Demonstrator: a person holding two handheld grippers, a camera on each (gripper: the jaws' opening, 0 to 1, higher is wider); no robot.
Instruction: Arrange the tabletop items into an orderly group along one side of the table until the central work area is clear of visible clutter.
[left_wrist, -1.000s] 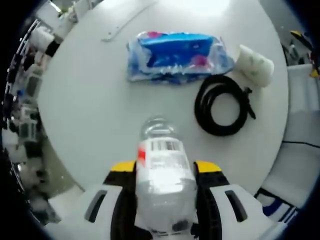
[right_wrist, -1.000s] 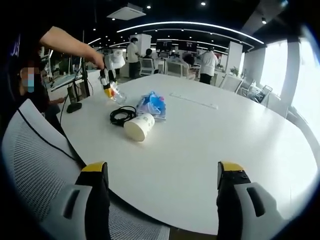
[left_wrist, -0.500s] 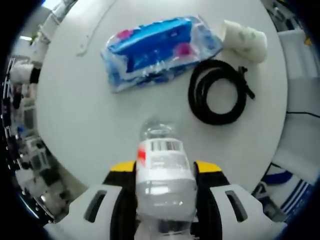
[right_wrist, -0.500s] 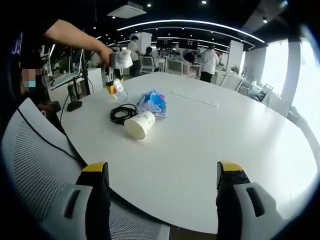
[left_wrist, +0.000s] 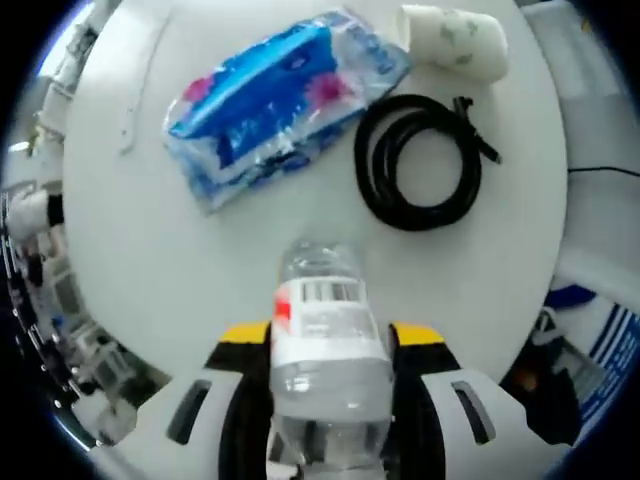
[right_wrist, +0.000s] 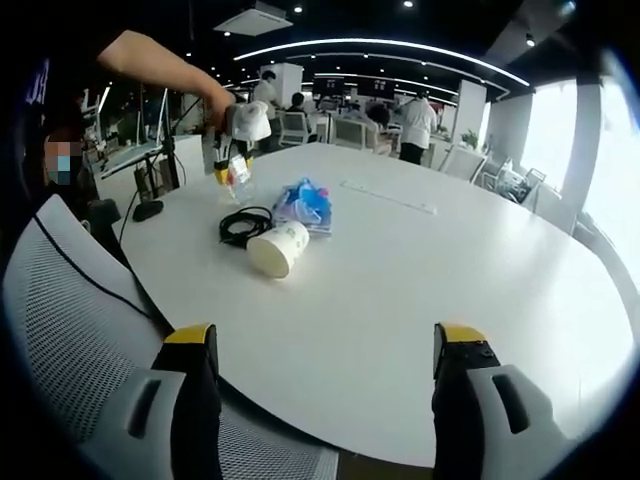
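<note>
My left gripper (left_wrist: 330, 345) is shut on a clear plastic bottle (left_wrist: 325, 350) with a white and red label, held above the white round table (left_wrist: 140, 260). Beyond it lie a blue plastic packet (left_wrist: 280, 95), a coiled black cable (left_wrist: 415, 160) and a paper cup (left_wrist: 455, 40) on its side. In the right gripper view the left gripper (right_wrist: 228, 172) holds the bottle (right_wrist: 236, 178) over the table's far left part, near the cable (right_wrist: 243, 226), packet (right_wrist: 305, 206) and cup (right_wrist: 279, 249). My right gripper (right_wrist: 325, 350) stands open at the table's near edge, holding nothing.
A white mesh chair (right_wrist: 70, 330) stands at the table's left side. A long pale strip (right_wrist: 388, 200) lies on the table past the packet. Several people and desks fill the office behind. The table's right half (right_wrist: 480, 270) is bare.
The left gripper with the bottle has swung over the table toward the cable and packet; its view has rolled, shifting packet, cable and cup upward. The right gripper has not moved.
</note>
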